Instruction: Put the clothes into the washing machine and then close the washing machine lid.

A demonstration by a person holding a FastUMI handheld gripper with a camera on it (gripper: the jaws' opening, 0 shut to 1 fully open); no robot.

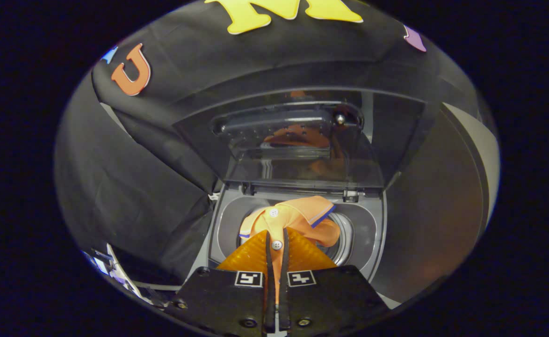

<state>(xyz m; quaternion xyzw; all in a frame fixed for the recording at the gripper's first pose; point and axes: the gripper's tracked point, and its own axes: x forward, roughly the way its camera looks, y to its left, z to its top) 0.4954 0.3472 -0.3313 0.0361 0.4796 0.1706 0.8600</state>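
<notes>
A: We are holding the gripper (277, 243) pinched nearly closed on the placket of the orange shirt (298, 215), both fingers pressing on the fabric with a white button (277, 245) sitting right in the narrow gap between them.

B: And we are hanging that shirt over the round opening of the washing machine (368, 234), aren't we? The collar with its blue edge is spreading just beyond the fingers, above the drum (343, 238).

A: Yes, and the lid (302, 140) is standing open behind it, with the orange cloth reflecting in its clear panel.

B: What are we risking from here?

A: We are judging that the shirt is draping wider than the drum mouth. If we are letting go too high, a sleeve or the collar could be landing on the grey rim and getting trapped when the lid comes down.

B: The button worries us too.

A: Agreed. We are gripping right on it, so the fabric might be slipping off sideways, or snagging on a finger as we open.

B: Then we are wanting to lower deeper into the drum first.
</notes>
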